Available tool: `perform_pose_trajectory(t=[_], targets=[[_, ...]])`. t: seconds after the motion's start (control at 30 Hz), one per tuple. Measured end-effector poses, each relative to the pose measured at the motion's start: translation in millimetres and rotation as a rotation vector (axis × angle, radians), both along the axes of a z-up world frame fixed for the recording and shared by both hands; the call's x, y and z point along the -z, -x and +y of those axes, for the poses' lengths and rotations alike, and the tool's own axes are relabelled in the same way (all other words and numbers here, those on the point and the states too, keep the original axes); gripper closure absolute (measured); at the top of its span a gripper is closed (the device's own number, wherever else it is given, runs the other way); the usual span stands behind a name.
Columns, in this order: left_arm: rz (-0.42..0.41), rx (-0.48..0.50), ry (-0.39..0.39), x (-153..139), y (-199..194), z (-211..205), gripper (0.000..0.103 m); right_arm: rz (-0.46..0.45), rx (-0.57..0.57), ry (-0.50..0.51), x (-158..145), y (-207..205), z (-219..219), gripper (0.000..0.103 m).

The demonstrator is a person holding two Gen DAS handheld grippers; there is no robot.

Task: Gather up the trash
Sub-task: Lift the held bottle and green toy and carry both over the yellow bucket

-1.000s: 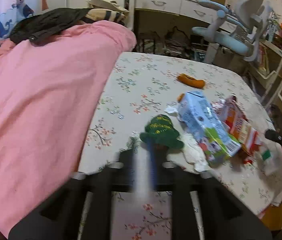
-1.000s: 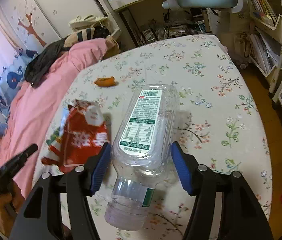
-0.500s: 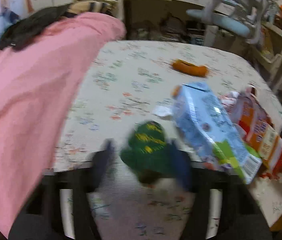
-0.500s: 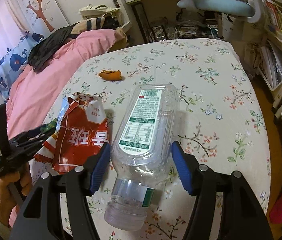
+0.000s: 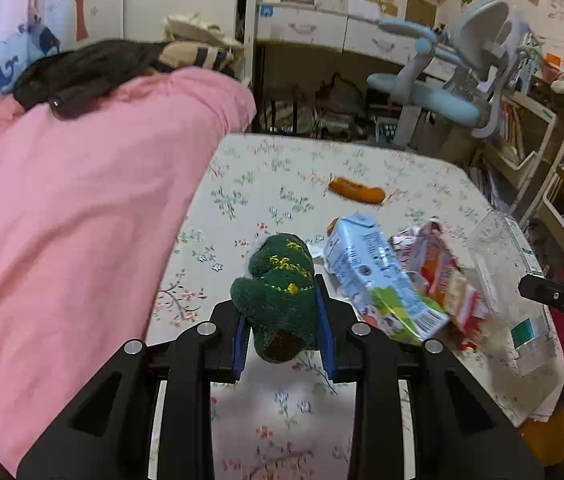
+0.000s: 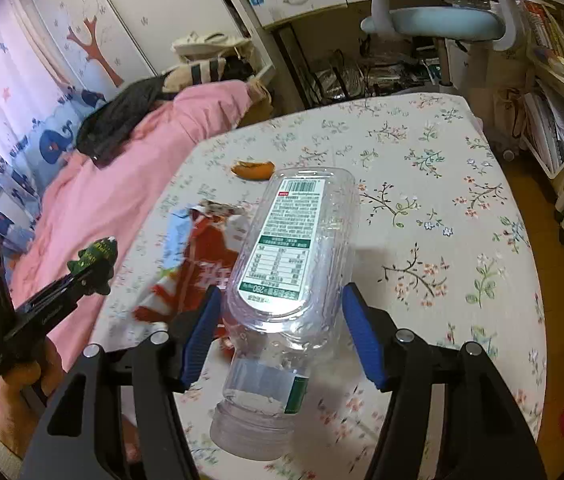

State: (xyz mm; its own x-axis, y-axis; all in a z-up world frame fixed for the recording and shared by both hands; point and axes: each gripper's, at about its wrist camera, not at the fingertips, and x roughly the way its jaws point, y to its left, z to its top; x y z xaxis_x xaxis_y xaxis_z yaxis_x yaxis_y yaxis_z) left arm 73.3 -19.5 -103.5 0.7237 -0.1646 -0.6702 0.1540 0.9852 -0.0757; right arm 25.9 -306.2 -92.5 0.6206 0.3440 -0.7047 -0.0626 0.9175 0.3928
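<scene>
A dark green knitted toy with yellow stitching sits between the blue pads of my left gripper. The jaws are closing and the pads press its sides. In the right wrist view the toy hangs clear of the table in that gripper. My right gripper is shut on a clear plastic bottle, neck toward the camera, held above the floral table. A blue milk carton, a crumpled red wrapper and an orange peel lie on the table.
A pink blanket with dark clothes on it borders the table's left side. A pale blue desk chair and a desk stand beyond the far edge. Shelves with books line the right side.
My left gripper moved forward around the green toy, narrowed on it and raised it off the table. The right gripper kept its hold on the bottle, almost still.
</scene>
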Motion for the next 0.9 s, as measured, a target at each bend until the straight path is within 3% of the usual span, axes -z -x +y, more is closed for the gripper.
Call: perform_pose_trajectory(t=[0.37,0.57,0.9], targets=[[-0.135,0.009,-0.032,-43,77,-7,0.075,-0.16,-0.007,-0.104,-40,59,6,0.043],[-0.2,0.0,-0.05,-56,123,-9,0.075,-0.235,-0.041,-0.108,-52,89,19,0.043],[-0.246,0.023,-0.095,-57,180,-25,0.075,-0.257,-0.046,-0.109,-48,120,19,0.043]])
